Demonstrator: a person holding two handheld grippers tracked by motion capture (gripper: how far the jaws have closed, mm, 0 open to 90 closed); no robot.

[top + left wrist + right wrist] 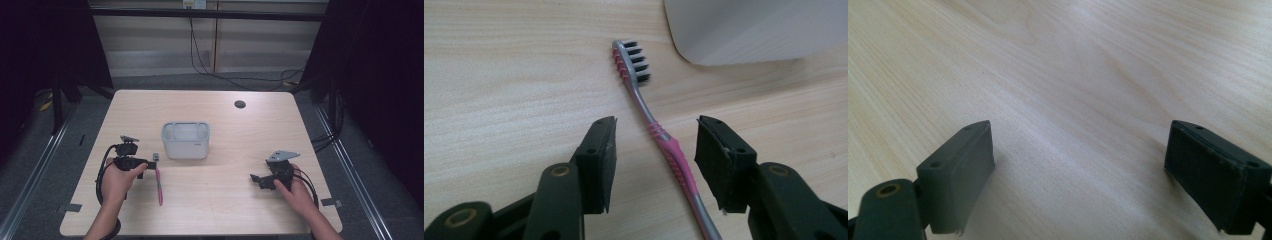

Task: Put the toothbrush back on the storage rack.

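Note:
A pink and grey toothbrush [663,140] with dark bristles lies flat on the wooden table [240,145], its head toward the white holder [185,140]. My left gripper [656,125] hangs low over the handle, one jaw on each side, with a gap between each pad and the handle. From above, the toothbrush [158,182] lies just right of the left gripper [150,164]. My right gripper [256,179] rests near the table's right front, its jaws wide apart over bare wood [1078,125].
The white holder's corner [744,30] stands close beyond the brush head. A round cable hole [240,104] sits at the back right of the table. Dark curtains and floor rails flank the table, and cables trail from both grippers.

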